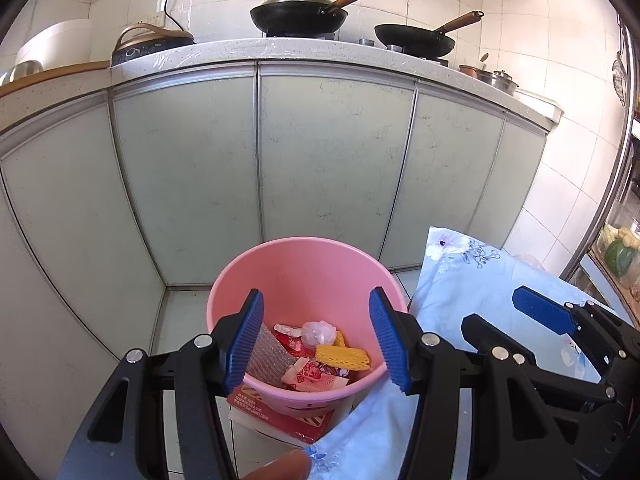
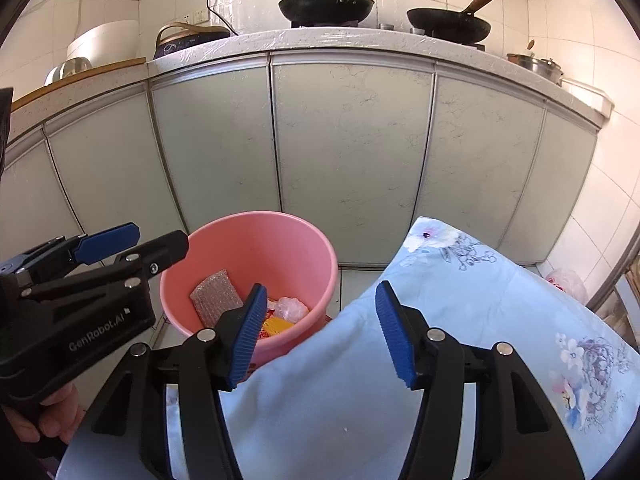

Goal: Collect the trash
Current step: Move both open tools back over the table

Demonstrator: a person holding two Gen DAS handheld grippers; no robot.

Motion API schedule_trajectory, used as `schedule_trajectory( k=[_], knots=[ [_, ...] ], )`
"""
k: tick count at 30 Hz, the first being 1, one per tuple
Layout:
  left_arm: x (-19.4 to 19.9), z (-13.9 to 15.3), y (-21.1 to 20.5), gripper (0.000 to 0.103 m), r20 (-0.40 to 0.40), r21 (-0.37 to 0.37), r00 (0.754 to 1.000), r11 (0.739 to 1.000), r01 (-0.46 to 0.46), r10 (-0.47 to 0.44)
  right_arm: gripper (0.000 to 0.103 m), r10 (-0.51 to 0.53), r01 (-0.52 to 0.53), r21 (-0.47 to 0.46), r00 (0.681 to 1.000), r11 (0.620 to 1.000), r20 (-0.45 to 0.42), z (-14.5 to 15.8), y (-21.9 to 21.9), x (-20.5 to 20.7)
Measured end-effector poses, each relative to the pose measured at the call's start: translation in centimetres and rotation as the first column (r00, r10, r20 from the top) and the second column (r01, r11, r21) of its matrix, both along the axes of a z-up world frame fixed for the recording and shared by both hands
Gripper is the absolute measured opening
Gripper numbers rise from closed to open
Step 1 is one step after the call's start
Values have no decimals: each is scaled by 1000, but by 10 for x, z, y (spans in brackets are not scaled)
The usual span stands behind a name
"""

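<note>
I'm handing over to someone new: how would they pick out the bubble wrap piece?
Find the pink bucket on the floor before the pale cabinet doors. Inside, against its left wall, leans the bubble wrap: a grey, dimpled square, unlike the yellow foam net and red wrappers beside it.

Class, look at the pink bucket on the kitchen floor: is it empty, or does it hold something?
Not empty. The pink bucket stands upright with trash on its bottom: a yellow foam piece, a silver bubble pouch and red wrappers.
</note>
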State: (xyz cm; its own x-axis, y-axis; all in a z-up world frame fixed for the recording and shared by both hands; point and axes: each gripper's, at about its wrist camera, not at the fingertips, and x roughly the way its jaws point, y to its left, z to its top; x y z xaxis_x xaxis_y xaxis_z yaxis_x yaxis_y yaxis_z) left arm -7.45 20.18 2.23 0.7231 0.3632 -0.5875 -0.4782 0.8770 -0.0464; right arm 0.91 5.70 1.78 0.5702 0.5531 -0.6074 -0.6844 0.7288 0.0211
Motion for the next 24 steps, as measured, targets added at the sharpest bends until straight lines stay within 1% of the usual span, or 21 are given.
schedule_trajectory(
  k=[8, 14, 18, 24],
  knots=[
    [-13, 11, -22, 54, 15, 19, 1000, 1000, 8, -8, 58, -56, 57, 35, 998, 998, -10, 7, -28, -13],
    [-20, 17, -37, 53, 17, 30, 1000, 999, 21, -21, 58, -84, 83, 46, 997, 995, 1, 9, -42, -21],
    [-22, 20, -47, 51, 14, 32, 1000, 999, 24, -25, 58, -106, 106, 57, 994, 993, -1, 11, -53, -24],
    [-25, 24, -59, 50, 12, 43, 999, 999, 31, -32, 58, -125, 124, 59, 992, 991, 5, 12, -65, -28]
  ],
)
